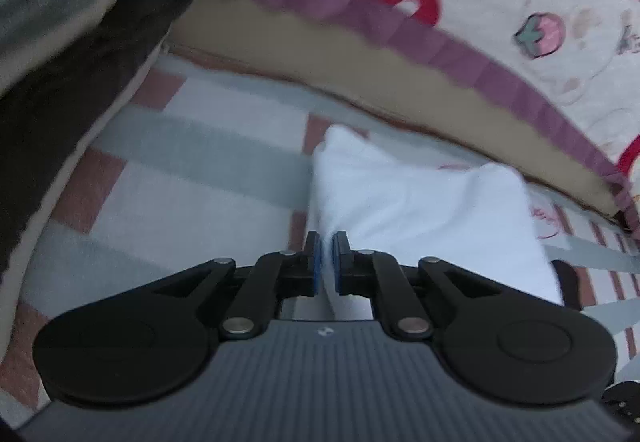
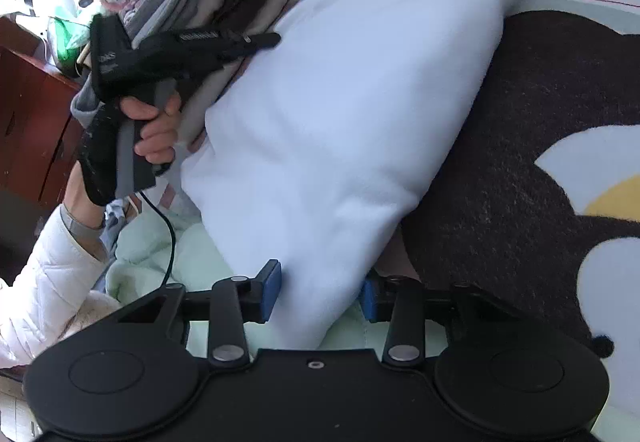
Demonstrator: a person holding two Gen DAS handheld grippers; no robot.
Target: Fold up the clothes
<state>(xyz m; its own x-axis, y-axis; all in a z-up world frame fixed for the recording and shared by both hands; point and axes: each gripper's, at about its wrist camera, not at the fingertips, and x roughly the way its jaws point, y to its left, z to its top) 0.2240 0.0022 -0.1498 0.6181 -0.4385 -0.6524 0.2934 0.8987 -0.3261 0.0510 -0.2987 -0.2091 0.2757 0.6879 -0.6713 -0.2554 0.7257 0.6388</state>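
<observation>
A white fleece garment (image 2: 340,114) hangs stretched between both grippers above the bed. In the left wrist view my left gripper (image 1: 327,246) is shut on a pinched edge of the white garment (image 1: 420,210), its blue pads close together. From the right wrist view, that left gripper (image 2: 274,39) shows at the garment's far left edge, held by a person's hand (image 2: 154,134) in a white sleeve. My right gripper (image 2: 320,294) holds the garment's thick lower corner, with a blue pad pressing in on each side.
A pile of folded grey and dark clothes (image 2: 200,2) lies at the back left, also visible as a pile (image 1: 60,22). A cartoon quilt with a purple frill (image 1: 400,22) borders the striped sheet (image 1: 180,146). A dark patterned blanket (image 2: 540,102) lies right, pale green cloth (image 2: 160,254) below, wooden furniture (image 2: 24,102) left.
</observation>
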